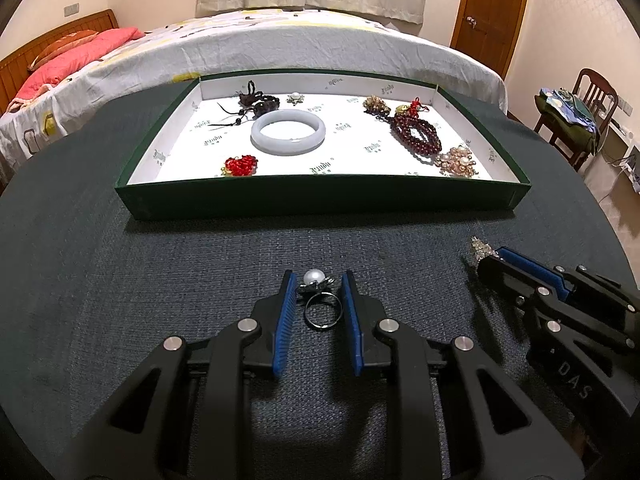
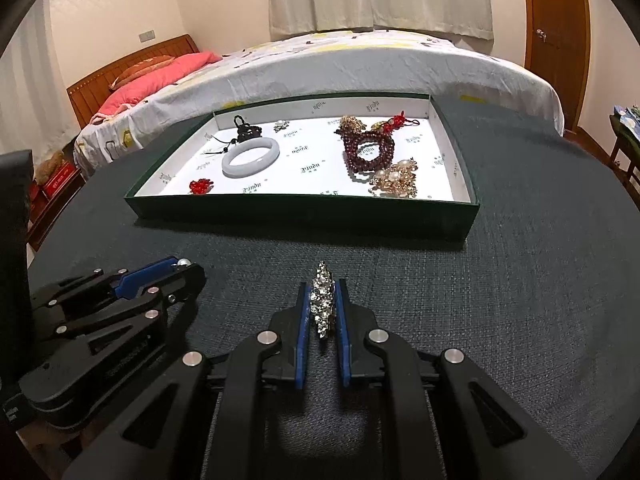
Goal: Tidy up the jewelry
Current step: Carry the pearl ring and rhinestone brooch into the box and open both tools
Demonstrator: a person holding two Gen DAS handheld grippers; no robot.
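A pearl ring [image 1: 317,296] lies on the dark table cloth between the blue pads of my left gripper [image 1: 319,286], which is open around it without touching. My right gripper [image 2: 323,292] is shut on a rhinestone brooch [image 2: 323,300] that stands on edge on the cloth. The right gripper also shows in the left wrist view [image 1: 490,258], and the left one in the right wrist view [image 2: 182,266]. Behind them stands a shallow green tray [image 1: 320,200] with a white jade bangle [image 1: 287,133], dark red bead bracelet [image 1: 416,134], red bead piece [image 1: 240,165], pearl cluster [image 1: 458,161] and more.
A bed [image 1: 280,44] with a pink pillow runs behind the table. A wooden door [image 1: 492,12] and a chair [image 1: 580,116] with folded cloth stand at the right. The round table's edge [image 1: 624,248] curves close on the right.
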